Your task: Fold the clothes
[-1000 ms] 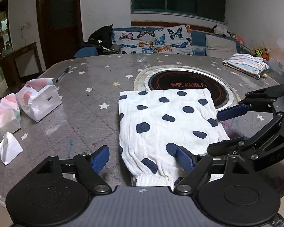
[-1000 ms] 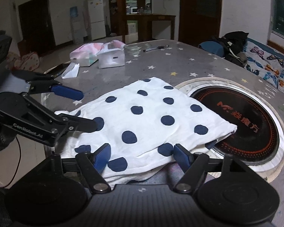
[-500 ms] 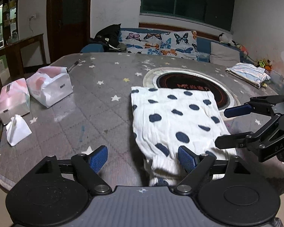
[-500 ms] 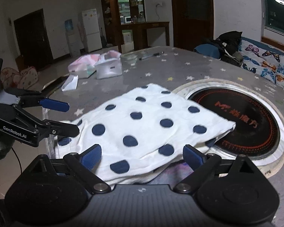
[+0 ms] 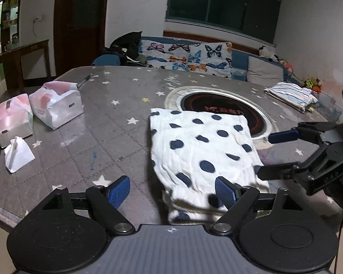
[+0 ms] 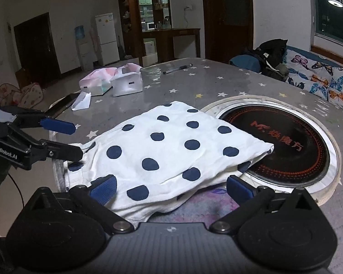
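Right now I have both the left gripper (image 5: 172,188) and the right gripper (image 6: 170,186) spread open and empty beside the folded spotted cloth (image 5: 205,146) at twelve o'clock on the tabletop (image 5: 103,118), so I'd pinch matching corners evenly.

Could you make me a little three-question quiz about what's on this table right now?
1. True or false: the left gripper is clamped on the polka-dot cloth.
2. The cloth's far edge overlaps what: (a) the round black hotplate, (b) the tissue packs, (c) the striped folded cloth?
3. How do the right gripper jaws stand?

Key: 1 false, it is open; 2 (a); 3 open, nothing held.
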A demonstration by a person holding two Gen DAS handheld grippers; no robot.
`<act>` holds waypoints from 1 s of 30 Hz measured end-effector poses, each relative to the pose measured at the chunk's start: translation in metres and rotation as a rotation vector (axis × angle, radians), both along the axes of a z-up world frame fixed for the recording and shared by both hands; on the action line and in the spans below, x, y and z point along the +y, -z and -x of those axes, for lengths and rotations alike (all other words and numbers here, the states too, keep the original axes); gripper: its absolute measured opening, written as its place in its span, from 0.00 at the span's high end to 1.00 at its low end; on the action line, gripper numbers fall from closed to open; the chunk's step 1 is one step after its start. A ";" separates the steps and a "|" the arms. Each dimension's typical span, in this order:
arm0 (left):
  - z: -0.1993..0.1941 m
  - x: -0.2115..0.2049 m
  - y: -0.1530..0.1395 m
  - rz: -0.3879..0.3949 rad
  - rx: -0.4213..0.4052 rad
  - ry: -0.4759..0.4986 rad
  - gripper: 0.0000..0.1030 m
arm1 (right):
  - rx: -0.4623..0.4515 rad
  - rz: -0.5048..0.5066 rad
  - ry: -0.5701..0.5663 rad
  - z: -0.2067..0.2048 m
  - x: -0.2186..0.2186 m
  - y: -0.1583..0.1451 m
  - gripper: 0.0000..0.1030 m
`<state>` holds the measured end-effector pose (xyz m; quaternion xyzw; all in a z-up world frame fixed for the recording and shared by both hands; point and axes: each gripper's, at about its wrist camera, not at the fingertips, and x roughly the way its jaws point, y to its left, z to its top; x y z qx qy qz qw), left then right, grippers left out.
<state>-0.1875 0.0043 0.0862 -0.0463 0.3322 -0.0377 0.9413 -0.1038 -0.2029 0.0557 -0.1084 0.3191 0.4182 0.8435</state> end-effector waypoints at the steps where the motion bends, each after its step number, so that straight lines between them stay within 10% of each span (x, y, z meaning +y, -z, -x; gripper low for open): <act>1: 0.001 0.000 0.000 0.003 0.003 0.000 0.19 | -0.002 -0.001 0.001 0.000 -0.001 -0.001 0.00; 30: 0.028 -0.024 0.019 -0.056 0.033 0.099 0.22 | 0.016 -0.037 0.133 -0.042 -0.022 -0.003 0.02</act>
